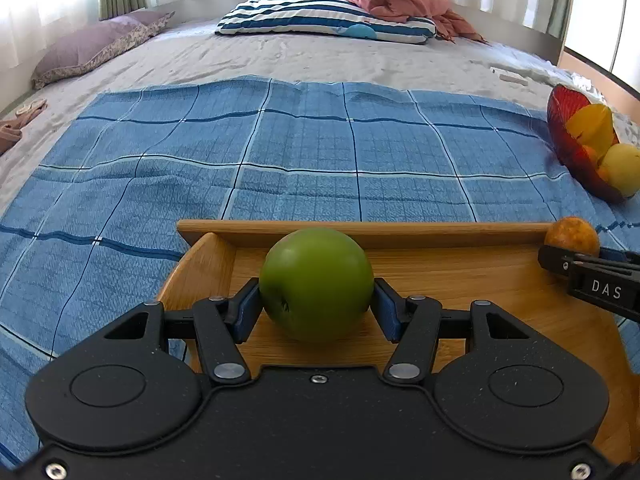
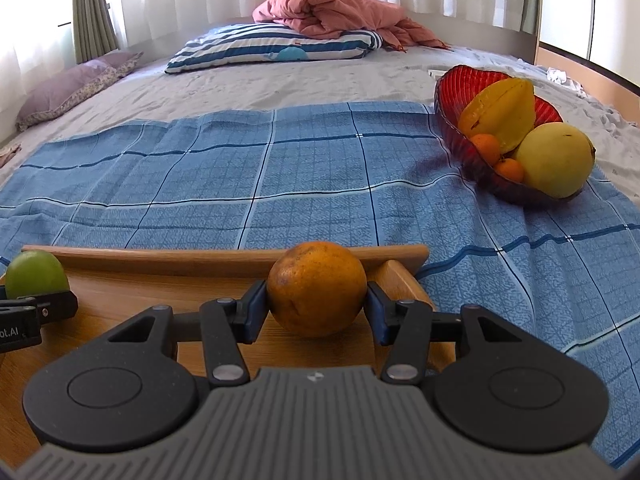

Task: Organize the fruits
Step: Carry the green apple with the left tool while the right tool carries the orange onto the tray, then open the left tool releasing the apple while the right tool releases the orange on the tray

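My left gripper [image 1: 317,300] is shut on a green apple [image 1: 316,282] that sits low over the left part of a wooden tray [image 1: 460,276]. My right gripper [image 2: 317,304] is shut on an orange [image 2: 316,288] over the right end of the same tray [image 2: 132,292]. The orange [image 1: 572,236] and the right gripper's fingers [image 1: 592,276] show at the right edge of the left wrist view. The apple [image 2: 34,276] shows at the left edge of the right wrist view. A red glass bowl [image 2: 452,120] at the right holds a starfruit [image 2: 504,114], a yellow-green fruit [image 2: 554,160] and two small oranges [image 2: 486,148].
The tray lies on a blue checked cloth [image 2: 280,176] spread over a grey bed. A striped pillow [image 2: 272,48], a pink blanket [image 2: 340,14] and a purple pillow [image 2: 72,88] lie at the far end. The red bowl [image 1: 568,136] stands at the cloth's right edge.
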`<action>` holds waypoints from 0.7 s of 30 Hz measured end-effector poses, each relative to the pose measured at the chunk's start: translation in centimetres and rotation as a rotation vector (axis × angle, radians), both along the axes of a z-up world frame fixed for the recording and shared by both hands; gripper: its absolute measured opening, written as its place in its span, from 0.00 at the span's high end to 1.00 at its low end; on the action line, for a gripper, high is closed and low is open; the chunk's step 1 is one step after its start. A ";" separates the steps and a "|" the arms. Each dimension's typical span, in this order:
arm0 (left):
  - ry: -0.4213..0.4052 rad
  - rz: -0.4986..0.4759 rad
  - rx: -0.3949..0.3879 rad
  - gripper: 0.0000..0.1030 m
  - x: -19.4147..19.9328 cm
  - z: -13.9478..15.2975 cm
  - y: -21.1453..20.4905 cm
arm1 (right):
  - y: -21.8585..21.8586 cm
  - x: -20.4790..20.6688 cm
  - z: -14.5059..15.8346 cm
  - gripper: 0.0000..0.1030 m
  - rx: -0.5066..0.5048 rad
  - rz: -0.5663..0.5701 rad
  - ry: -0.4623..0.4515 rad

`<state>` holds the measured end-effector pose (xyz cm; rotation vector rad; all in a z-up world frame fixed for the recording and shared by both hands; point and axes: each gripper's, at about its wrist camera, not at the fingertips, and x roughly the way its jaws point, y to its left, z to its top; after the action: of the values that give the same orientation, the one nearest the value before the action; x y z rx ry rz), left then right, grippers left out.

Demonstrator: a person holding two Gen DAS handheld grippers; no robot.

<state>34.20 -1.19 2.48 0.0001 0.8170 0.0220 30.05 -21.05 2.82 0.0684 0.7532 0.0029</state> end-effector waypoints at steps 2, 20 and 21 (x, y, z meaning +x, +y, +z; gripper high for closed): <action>-0.003 -0.003 0.007 0.46 0.0 0.0 -0.1 | 0.0 0.0 0.0 0.47 0.001 0.000 0.000; -0.004 0.001 0.006 0.45 0.0 0.0 -0.1 | 0.1 0.0 0.0 0.46 0.000 0.001 0.008; -0.003 0.000 0.006 0.45 0.0 0.0 -0.1 | 0.0 -0.1 0.1 0.46 0.002 0.000 0.009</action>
<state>34.18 -1.33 2.46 0.0054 0.8138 0.0249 29.99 -21.00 2.87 0.0702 0.7621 0.0029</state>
